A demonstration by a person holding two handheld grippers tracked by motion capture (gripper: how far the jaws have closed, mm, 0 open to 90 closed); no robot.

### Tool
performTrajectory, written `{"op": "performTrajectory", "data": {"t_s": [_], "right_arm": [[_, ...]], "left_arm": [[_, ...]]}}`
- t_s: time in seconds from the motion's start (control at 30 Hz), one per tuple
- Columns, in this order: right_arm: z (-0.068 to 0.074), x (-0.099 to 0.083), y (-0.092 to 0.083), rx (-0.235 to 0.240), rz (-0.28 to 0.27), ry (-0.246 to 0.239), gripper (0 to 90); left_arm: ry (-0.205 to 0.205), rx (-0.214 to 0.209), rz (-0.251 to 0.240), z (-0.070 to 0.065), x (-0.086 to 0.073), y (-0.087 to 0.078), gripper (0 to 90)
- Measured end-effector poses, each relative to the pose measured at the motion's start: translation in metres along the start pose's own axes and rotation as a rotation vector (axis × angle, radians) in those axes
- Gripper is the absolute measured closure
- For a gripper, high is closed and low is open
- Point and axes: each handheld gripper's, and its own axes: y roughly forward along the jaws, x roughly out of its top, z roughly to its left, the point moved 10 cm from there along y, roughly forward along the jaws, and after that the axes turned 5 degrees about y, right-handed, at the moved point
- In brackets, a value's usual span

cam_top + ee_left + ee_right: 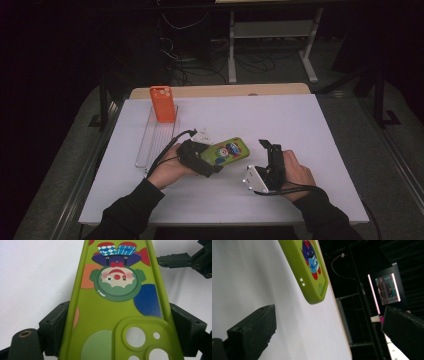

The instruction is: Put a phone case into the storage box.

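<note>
From the high view, the left tongs (212, 162) grip the near end of a green phone case (226, 151), which lies low over the white worktop (300, 130) near its middle, its clown print facing up. The right tongs (267, 148) sit just to the right of the case, apart from it, held in the person's right hand (296, 174).

The left gripper view brings out what the high view blurs: the green phone case (117, 307) runs between the two black jaws, which clench its long edges at the camera-cutout end, and the clown figure with its checked hat reads upside down. At the upper right of that view, the right tongs (190, 261) stand off from the case.

The right gripper view shows the case's far corner (312, 270) from the side, with two small holes in its edge, and its own jaws standing wide apart with nothing between them.

The high view also takes in an orange phone case (163, 103) standing upright at the far end of a clear tray (150, 145) on the left of the worktop.
</note>
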Motion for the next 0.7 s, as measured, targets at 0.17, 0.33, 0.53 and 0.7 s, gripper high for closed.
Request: {"op": "performTrajectory", "data": {"t_s": [0.17,0.33,0.53,0.7], "right_arm": [[0.002,0.006,0.001,-0.022,-0.015,-0.058,0.0],[0.005,0.009,0.003,-0.037,-0.018,-0.114,0.0],[0.009,0.012,0.005,-0.045,-0.016,-0.135,0.0],[0.009,0.017,0.007,-0.070,-0.037,-0.173,0.0]], "left_arm": [[0.003,-0.003,-0.006,-0.001,0.001,0.000,14.9],[-0.004,-0.005,-0.018,-0.003,0.004,0.001,14.9],[0.016,-0.011,-0.012,-0.004,0.008,0.001,14.9],[0.013,-0.012,-0.028,-0.005,0.012,0.002,14.9]]}}
